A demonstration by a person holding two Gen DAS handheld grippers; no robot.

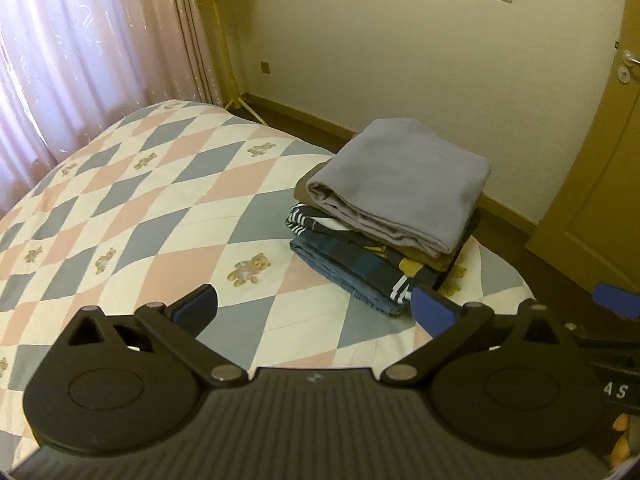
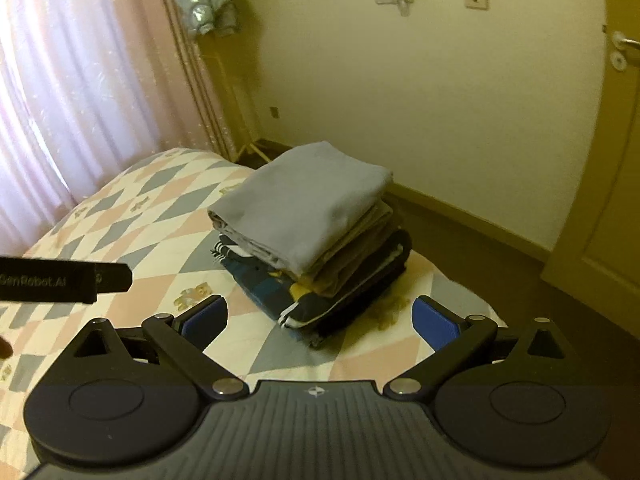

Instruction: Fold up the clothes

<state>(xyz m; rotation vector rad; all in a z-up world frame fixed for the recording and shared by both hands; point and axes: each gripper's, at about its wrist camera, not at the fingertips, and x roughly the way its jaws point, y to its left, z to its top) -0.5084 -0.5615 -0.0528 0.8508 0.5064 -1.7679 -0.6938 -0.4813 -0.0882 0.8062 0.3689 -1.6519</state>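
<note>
A stack of folded clothes sits near the bed's right corner, topped by a folded grey garment (image 1: pixel 404 176), with a brown one and dark patterned ones (image 1: pixel 360 264) under it. The stack also shows in the right wrist view (image 2: pixel 308 208). My left gripper (image 1: pixel 316 308) is open and empty, just short of the stack's near edge. My right gripper (image 2: pixel 320 320) is open and empty, in front of the stack. The left gripper's body (image 2: pixel 64 280) shows at the left of the right wrist view.
The bed has a pink, grey and white diamond quilt (image 1: pixel 160 208) with teddy bears. Pink curtains (image 1: pixel 80 52) hang at the left. A yellow clothes stand (image 1: pixel 232 60) is in the corner. A door (image 1: pixel 608 184) is at the right, with dark floor beyond the bed.
</note>
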